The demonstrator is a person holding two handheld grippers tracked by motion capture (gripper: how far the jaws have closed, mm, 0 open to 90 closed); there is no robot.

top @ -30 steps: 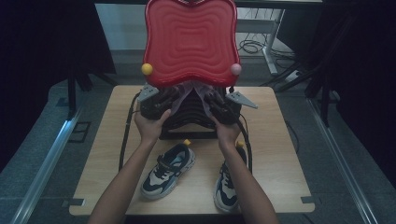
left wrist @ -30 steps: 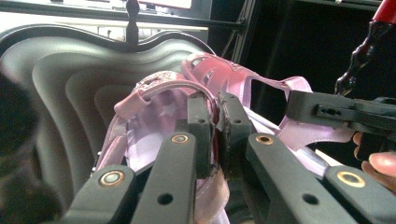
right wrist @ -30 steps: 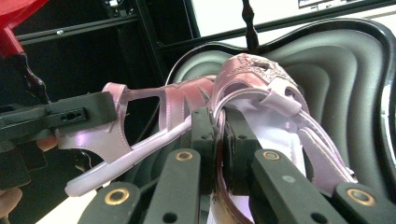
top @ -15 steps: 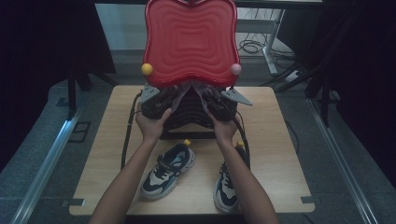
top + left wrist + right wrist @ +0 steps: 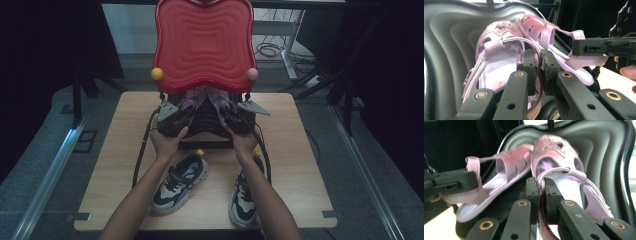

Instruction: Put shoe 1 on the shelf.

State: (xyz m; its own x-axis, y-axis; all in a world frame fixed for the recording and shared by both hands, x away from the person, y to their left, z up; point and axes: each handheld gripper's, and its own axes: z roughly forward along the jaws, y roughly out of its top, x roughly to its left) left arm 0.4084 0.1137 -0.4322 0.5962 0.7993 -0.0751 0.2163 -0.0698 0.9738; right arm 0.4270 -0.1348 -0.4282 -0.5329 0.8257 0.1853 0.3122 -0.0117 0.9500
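Two pink sandals lie in an open case (image 5: 210, 131) with a black inside and a raised red lid (image 5: 204, 45). In the left gripper view, my left gripper (image 5: 540, 56) is shut on the thin strap of the left sandal (image 5: 496, 57). My right gripper (image 5: 541, 183) is shut the same way on the strap of the right sandal (image 5: 559, 157). From above, the left gripper (image 5: 175, 116) and right gripper (image 5: 234, 116) sit at the case's front, with the sandals (image 5: 206, 97) between them under the lid. Each gripper view also shows the other sandal (image 5: 554, 37) (image 5: 506, 165).
Two dark blue and white sneakers stand on the wooden table (image 5: 300, 150) in front of the case, one (image 5: 180, 182) by the left forearm and one (image 5: 245, 197) under the right. Black cables (image 5: 142, 150) trail from the grippers. Dark frames and floor cables surround the table.
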